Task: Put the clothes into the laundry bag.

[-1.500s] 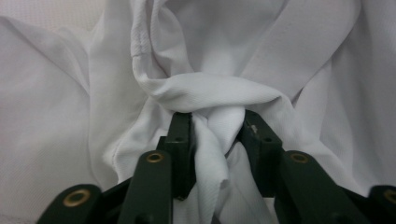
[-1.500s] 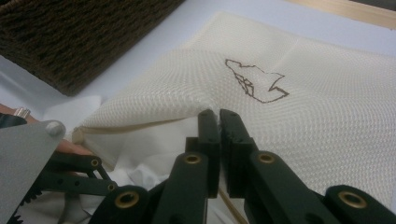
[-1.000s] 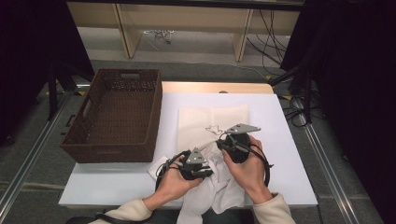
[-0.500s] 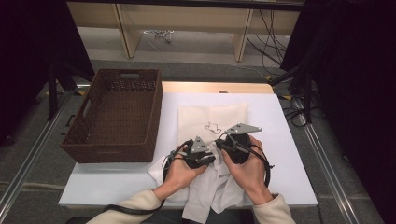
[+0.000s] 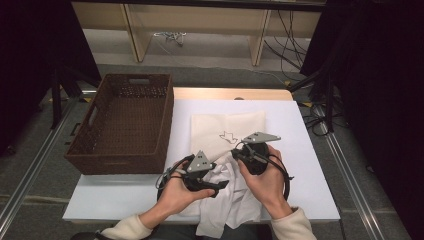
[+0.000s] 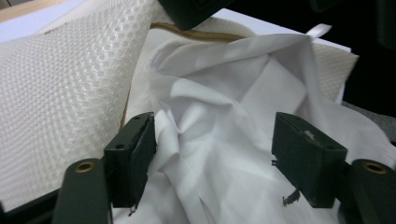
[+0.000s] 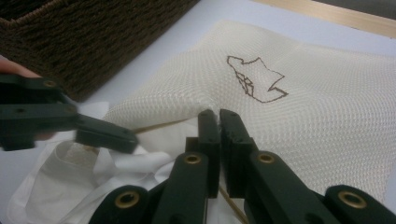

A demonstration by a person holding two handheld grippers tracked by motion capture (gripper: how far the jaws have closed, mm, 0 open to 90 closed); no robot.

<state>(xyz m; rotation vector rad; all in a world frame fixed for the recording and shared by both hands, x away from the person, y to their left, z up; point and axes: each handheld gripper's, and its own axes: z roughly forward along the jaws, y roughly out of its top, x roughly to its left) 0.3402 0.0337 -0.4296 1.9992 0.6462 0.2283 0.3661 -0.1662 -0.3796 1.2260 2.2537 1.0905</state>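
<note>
Left gripper [image 6: 212, 149]: jaws just opened wide, crumpled white cotton garment [image 6: 224, 140] loose between them, unpinched. Right gripper [image 7: 218, 122]: jaws pressed together on the edge of the cream mesh laundry bag [image 7: 317, 121]. Brown wicker basket [image 5: 125, 120] beyond left gripper.

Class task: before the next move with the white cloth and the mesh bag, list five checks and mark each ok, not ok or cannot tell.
1. Right gripper shut on the mesh bag edge: ok.
2. Left gripper released: ok; its fingers have just been opening, with the white cloth loose between them.
3. White cloth fully inside the mesh bag: not ok; part hangs over the table front edge.
4. Bag's zip fully open: cannot tell.
5. Basket apart from both hands: ok.
</note>
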